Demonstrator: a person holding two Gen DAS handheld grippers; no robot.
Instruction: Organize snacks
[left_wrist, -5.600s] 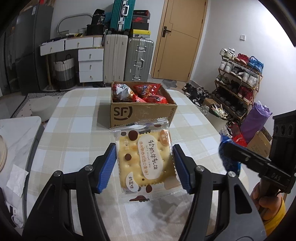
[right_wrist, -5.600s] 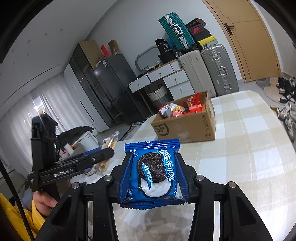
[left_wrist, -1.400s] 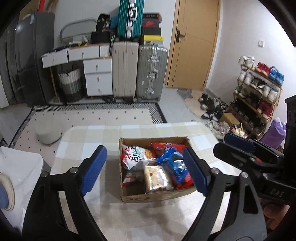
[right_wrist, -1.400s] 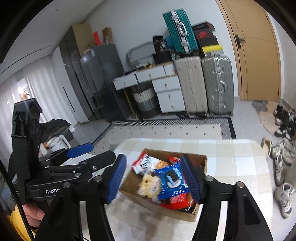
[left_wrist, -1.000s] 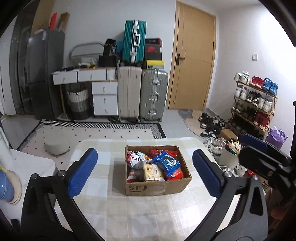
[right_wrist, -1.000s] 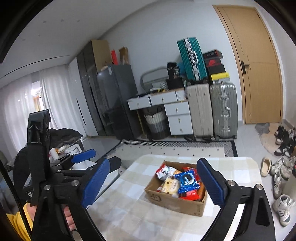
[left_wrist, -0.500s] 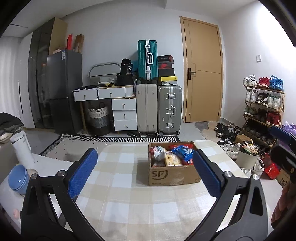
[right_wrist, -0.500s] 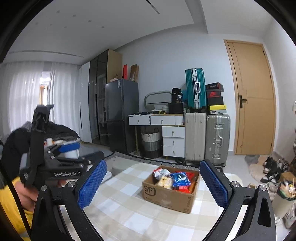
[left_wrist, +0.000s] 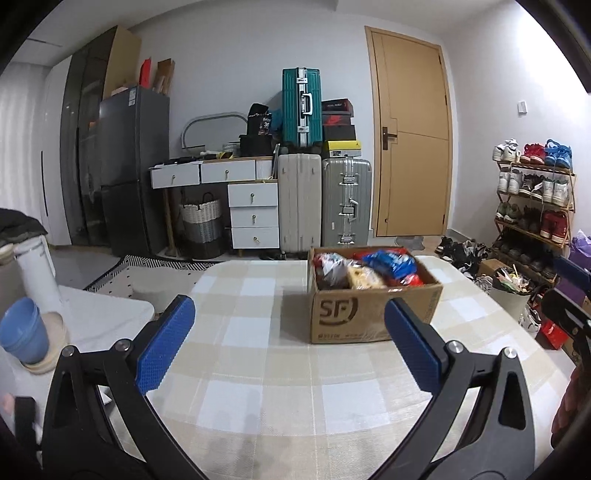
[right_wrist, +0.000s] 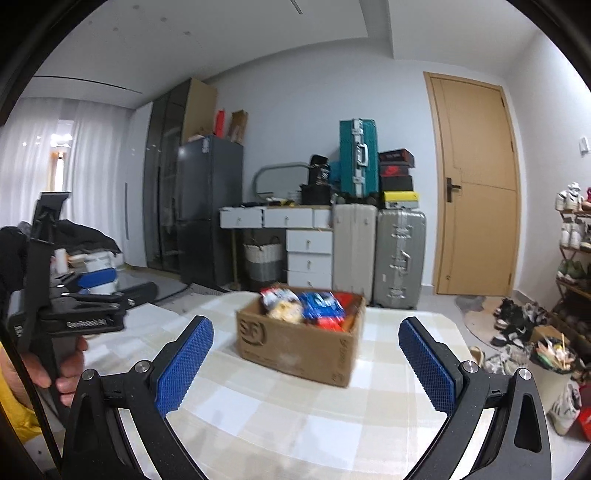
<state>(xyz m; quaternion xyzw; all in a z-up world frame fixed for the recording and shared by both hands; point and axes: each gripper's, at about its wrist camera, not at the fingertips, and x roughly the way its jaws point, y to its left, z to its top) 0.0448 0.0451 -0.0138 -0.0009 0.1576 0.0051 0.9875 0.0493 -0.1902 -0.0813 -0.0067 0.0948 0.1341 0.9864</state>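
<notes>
Snacks now sit packed in the cardboard box (left_wrist: 373, 295) on the far right of the tabletop (left_wrist: 258, 354); the cookie packs I carried seconds ago are inside. My left claw (left_wrist: 288, 343) and right claw (right_wrist: 306, 365) both hang spread and empty, pulled back, so the sorting looks finished.

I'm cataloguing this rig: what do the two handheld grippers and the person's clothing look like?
Both the left gripper and right gripper have black angular frames with silver bolts and blue textured pads. White lettering, blurred, marks the left one's body, seen from the right wrist. A yellow sleeve shows at the left hand.
</notes>
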